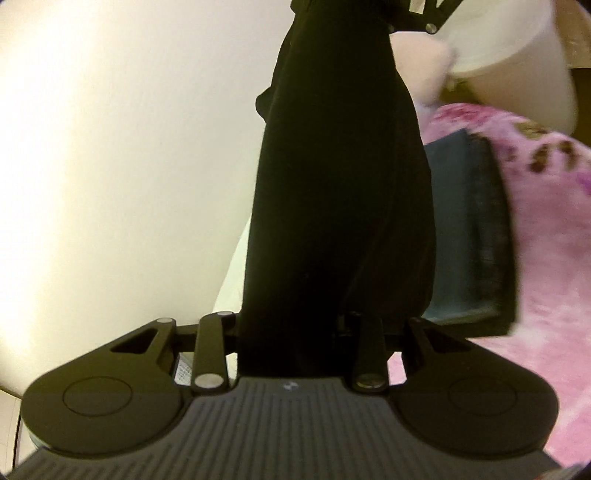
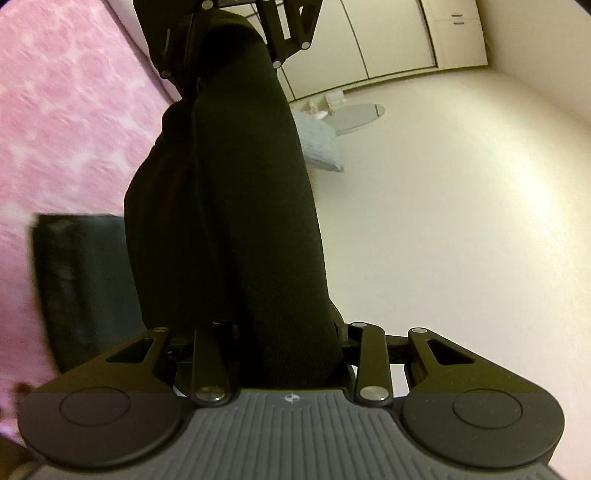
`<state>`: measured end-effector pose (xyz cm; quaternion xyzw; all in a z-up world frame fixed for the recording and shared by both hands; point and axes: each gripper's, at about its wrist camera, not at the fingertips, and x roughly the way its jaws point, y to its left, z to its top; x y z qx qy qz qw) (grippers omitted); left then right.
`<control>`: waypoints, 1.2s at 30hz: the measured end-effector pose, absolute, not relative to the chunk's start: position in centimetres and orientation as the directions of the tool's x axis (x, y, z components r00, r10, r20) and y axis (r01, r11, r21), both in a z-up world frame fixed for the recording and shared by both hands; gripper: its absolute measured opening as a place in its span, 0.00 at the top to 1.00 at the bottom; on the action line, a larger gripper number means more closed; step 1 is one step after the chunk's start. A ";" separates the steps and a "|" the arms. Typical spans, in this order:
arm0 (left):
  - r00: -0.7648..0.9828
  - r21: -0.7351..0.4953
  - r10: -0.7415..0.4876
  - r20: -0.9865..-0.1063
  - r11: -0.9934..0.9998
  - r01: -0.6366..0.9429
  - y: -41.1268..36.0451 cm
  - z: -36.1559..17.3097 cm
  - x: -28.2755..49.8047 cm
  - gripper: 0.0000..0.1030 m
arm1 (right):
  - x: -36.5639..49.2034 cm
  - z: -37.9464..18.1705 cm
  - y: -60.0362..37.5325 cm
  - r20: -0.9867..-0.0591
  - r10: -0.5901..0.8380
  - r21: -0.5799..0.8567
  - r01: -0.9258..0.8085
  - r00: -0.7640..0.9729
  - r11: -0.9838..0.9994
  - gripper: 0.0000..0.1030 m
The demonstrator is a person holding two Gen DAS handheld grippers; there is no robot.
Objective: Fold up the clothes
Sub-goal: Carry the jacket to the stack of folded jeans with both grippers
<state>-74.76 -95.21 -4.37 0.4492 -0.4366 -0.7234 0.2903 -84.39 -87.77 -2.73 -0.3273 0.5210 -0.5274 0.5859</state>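
A black garment [image 1: 332, 206] hangs stretched between the two tools, clear of the pink patterned bedcover [image 1: 546, 236] that shows beside it. In the left wrist view the cloth runs up from the left gripper [image 1: 295, 347], whose fingers are hidden under the fabric and closed on its end, to the right gripper [image 1: 417, 14] at the top edge. In the right wrist view the same garment [image 2: 236, 221] leads from the right gripper [image 2: 288, 354], clamped on its near end with the fingertips buried in cloth, up to the left gripper [image 2: 236, 22]. Just beside the garment, on the bedcover [image 2: 74, 110], lies a dark teal folded piece [image 2: 85, 280], blurred. Away from the garment on its other side are a pale floor [image 2: 461, 221], a light blue cushion [image 2: 319, 144] and white cupboard doors [image 2: 388, 37]. No writing can be read; each tool's body bears only a tiny white emblem.
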 end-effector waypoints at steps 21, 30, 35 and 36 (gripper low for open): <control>-0.179 0.804 -0.793 -0.583 -0.594 0.015 -100.6 -28.8 -83.7 0.57 | -94.4 -25.9 -95.0 -0.506 -0.855 -0.834 0.190 0.115 0.518 0.46; -0.195 0.775 -0.764 -0.615 -0.632 0.031 -99.8 -27.9 -80.7 0.65 | -94.8 -24.4 -93.6 -0.556 -0.828 -0.794 0.245 0.075 0.556 0.53; -0.203 0.789 -0.779 -0.594 -0.613 0.046 -98.8 -27.6 -79.3 0.70 | -95.0 -21.5 -92.2 -0.527 -0.845 -0.781 0.341 0.089 0.523 0.60; -0.204 0.790 -0.779 -0.593 -0.611 0.037 -98.5 -27.9 -79.0 0.69 | -94.8 -21.7 -91.7 -0.530 -0.843 -0.780 0.340 0.087 0.525 0.59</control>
